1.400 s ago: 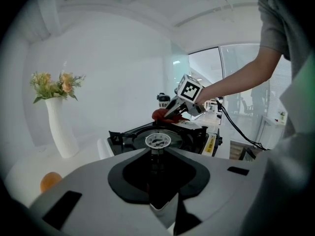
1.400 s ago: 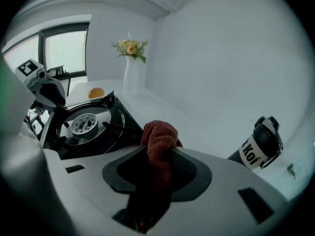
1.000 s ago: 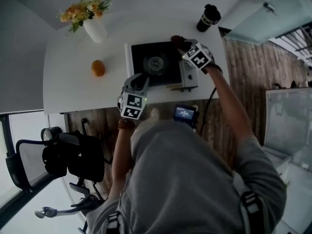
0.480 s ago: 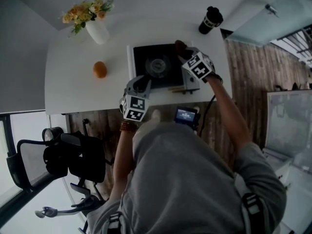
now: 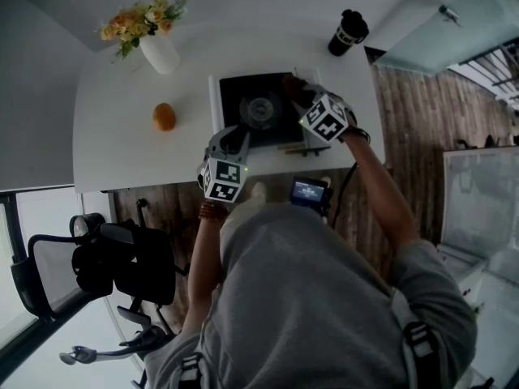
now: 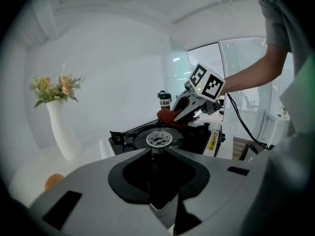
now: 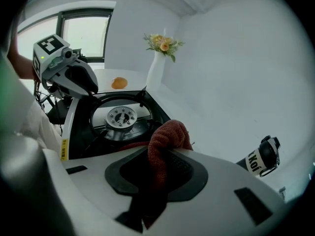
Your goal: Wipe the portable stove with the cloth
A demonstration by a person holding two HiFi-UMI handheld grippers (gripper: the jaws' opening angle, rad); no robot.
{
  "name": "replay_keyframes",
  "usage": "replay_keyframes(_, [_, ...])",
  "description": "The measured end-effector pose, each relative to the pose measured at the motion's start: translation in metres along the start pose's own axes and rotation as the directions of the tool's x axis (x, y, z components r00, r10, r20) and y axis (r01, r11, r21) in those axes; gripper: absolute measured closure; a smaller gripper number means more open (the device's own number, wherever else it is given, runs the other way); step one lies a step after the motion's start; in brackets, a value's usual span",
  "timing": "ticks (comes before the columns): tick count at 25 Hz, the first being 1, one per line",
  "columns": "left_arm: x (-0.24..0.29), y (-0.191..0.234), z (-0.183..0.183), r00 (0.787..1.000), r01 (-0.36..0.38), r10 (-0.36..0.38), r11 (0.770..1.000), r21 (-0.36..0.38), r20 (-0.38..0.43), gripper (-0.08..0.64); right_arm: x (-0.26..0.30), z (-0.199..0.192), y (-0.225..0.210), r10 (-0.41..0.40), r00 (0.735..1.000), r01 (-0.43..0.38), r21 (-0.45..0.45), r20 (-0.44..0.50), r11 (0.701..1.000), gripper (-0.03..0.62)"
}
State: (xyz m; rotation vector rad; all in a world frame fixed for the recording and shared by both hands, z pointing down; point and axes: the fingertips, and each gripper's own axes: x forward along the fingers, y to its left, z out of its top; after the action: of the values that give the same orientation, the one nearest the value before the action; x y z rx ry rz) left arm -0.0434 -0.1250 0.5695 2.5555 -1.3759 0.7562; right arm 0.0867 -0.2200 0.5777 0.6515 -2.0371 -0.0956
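The red cloth (image 7: 166, 134) is being held on the portable stove (image 5: 235, 96), gripped in the steeply down-pointed right claw (image 5: 298, 94), with the burner (image 5: 261, 110) just left of that claw. The jaws have just been closing on the cloth, and the claw has been drawn back from the stove's far right corner toward the person. The left claw (image 5: 233, 138) is being kept at the near left edge, jaws nearly together; whether that edge is being pinched cannot be told.
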Motion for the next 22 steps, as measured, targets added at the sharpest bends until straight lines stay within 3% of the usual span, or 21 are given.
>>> replay_keyframes(16, [0.001, -0.003, -0.003, 0.999, -0.013, 0.015, 0.999, 0.038, -0.032, 0.451, -0.017, -0.005, 0.041, 0.120, 0.993, -0.121, -0.096, -0.021, 0.988, 0.495])
replay_keyframes(22, [0.002, -0.001, -0.003, 0.999, -0.015, 0.016, 1.000, 0.021, -0.040, 0.453, -0.026, -0.009, 0.049, 0.171, 0.985, -0.171, -0.026, 0.007, 0.985, 0.497])
